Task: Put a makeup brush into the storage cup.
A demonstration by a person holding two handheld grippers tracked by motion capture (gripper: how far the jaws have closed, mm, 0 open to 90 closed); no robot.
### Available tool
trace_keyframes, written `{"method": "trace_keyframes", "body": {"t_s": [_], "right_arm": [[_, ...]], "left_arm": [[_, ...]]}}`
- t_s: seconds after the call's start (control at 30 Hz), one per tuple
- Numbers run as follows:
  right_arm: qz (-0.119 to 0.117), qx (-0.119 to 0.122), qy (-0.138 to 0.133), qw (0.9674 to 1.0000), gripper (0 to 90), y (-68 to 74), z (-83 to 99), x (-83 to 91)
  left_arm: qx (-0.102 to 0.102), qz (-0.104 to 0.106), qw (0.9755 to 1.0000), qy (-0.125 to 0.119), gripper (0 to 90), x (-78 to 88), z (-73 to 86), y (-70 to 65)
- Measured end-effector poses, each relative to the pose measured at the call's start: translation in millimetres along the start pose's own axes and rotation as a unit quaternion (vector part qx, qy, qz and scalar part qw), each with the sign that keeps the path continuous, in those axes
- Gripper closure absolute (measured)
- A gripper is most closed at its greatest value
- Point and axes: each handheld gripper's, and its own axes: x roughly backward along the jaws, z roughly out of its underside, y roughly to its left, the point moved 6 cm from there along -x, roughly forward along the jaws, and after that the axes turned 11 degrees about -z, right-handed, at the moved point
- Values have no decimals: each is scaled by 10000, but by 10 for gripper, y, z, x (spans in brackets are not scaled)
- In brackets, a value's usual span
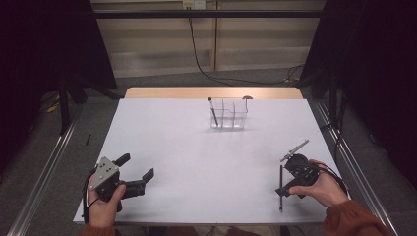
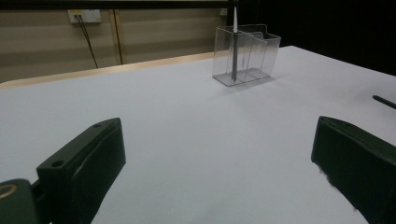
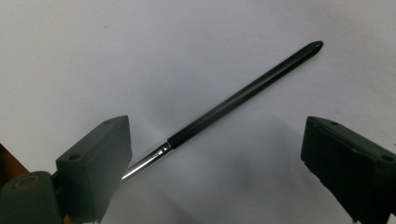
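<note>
**Two wide-open grippers, one pen waiting on the table**

Both sets of jaws spread wide, holding nothing. Right gripper (image 3: 212, 163) tipped down over the black pen (image 3: 243, 95), jaws on either side of it, not touching yet. Pen lying flat on the white table (image 1: 196, 162), at the near right, with a shiny silver end close to one jaw. Left gripper (image 1: 136, 172) resting at the near left, pointing across the table, well apart from everything.

Best to come straight down, keep the black middle of the pen between the jaws, then squeeze slowly. Better not to grab the thin silver end: slippery, likely to roll or tip. Good to lift level after that.

Far off, near the middle of the far edge, a clear holder (image 1: 230, 115) with another pen (image 1: 213, 111) already standing in its left slot. Probably the place for this one too, in a free slot beside it.
</note>
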Motion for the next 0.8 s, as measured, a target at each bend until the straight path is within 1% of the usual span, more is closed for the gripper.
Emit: {"method": "trace_keyframes", "body": {"t_s": [0.1,0.13,0.2,0.23,0.33,0.37,0.4,0.5,0.57,0.63,0.73,0.8], "right_arm": [[1,12,129,9999,108,13,6,-47],[-2,45,136,9999,129,16,7,-65],[-78,63,121,9999,222,37,3,-91],[-117,72,119,9998,243,45,-2,-100],[-107,44,173,9998,269,60,-15,-134],[-115,70,187,9997,271,59,-19,-143],[-106,25,202,9997,280,63,-24,-155],[-34,42,258,9997,306,59,-28,-161],[31,25,244,9997,320,55,-30,-161],[107,72,275,9995,301,67,-26,-176],[260,142,419,9987,286,99,-33,-205],[251,90,454,9986,286,95,-44,-208]], "left_arm": [[-7,-1,10000,4,29,0,1,1],[0,-12,10000,11,29,-2,2,4],[32,-9,10000,33,29,-5,7,6],[33,-12,10000,34,29,-7,7,7],[25,-21,10000,37,29,-6,7,9],[24,-23,10000,35,29,-5,7,10],[8,-29,10000,26,29,-5,6,13],[21,-21,10000,22,30,-3,6,12],[33,0,10000,23,30,-5,8,8],[19,-5,10000,35,30,-4,10,5],[20,-9,10000,32,30,-2,11,3],[20,-8,10000,34,30,-2,12,2]]}}
